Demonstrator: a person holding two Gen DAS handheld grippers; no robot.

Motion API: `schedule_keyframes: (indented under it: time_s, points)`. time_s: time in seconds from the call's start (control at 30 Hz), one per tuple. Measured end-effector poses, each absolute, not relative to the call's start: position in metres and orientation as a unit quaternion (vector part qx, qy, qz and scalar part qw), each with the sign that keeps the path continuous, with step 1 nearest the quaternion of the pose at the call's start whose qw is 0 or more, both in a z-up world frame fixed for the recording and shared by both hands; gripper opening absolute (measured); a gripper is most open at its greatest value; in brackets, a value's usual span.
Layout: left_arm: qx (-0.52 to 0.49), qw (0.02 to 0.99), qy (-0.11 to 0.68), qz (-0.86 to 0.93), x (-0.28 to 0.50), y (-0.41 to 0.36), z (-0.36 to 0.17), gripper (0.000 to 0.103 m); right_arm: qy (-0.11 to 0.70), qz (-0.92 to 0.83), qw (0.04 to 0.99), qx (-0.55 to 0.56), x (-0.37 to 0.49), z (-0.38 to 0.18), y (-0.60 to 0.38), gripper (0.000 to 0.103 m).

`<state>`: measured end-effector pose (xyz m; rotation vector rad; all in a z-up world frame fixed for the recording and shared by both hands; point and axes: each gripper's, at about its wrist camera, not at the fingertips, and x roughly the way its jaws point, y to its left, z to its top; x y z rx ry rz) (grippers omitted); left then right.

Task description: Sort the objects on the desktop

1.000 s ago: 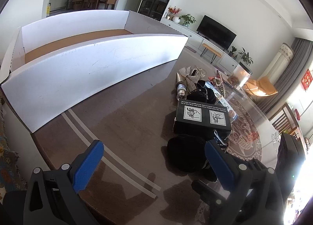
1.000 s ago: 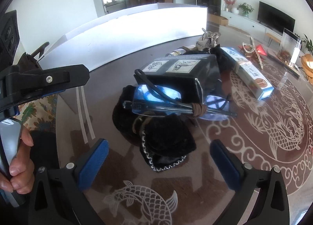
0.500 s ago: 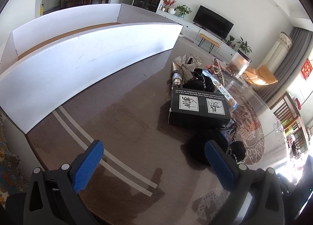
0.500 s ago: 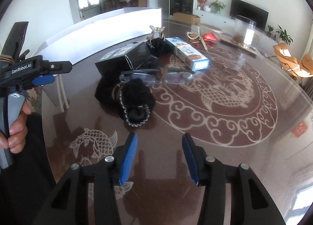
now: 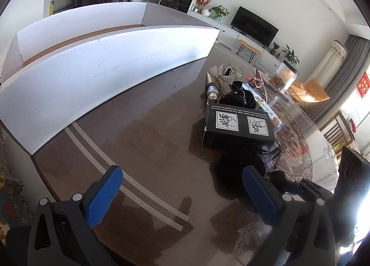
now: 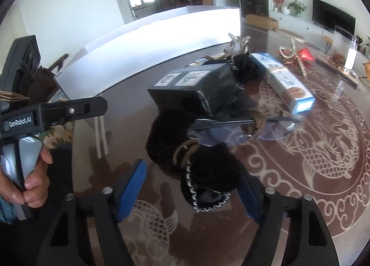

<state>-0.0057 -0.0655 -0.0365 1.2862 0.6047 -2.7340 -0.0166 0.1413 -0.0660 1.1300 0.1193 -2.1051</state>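
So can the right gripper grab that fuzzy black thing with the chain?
Probably yes. The right gripper is open, and the fuzzy black pouch sits right between its blue fingers, with nothing in front of it.

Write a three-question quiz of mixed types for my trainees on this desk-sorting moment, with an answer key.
1. True or false: the right gripper is open, with the black fuzzy scrunchie with a chain between its fingers.
2. Multiple choice: what lies across the pile just in front of the black box? A) eyeglasses B) a spoon C) a remote
3. Fill in: the long white tray stands on the ___ side of the left wrist view.

Key:
1. True.
2. A: the eyeglasses.
3. Left. The left gripper hangs open over bare table.
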Motion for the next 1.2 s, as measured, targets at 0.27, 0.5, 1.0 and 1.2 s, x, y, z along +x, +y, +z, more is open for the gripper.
schedule_keyframes:
  time_s: [0.27,0.5,1.0,1.2]
  points:
    - [0.443,0.003,0.188,-0.877,-0.014,-0.053,-0.044,0.103,0.035,-0.817,0.372,0.439,0.019,-0.066,0.159,0.077]
    - [0.471,0.006,0.041,-0.881,-0.030,0.006,-0.050,0.103,0.051,-0.850,0.307,0.424,0.046,-0.069,0.195,0.083]
    - [0.515,0.031,0.033,-0.856,-0.042,0.005,-0.070,0.103,0.033,-0.884,0.233,0.404,0.040,-0.068,0.210,0.095]
    - [0.512,0.037,0.021,-0.858,-0.045,0.009,-0.072,0.103,0.034,-0.881,0.224,0.414,0.036,-0.071,0.210,0.096]
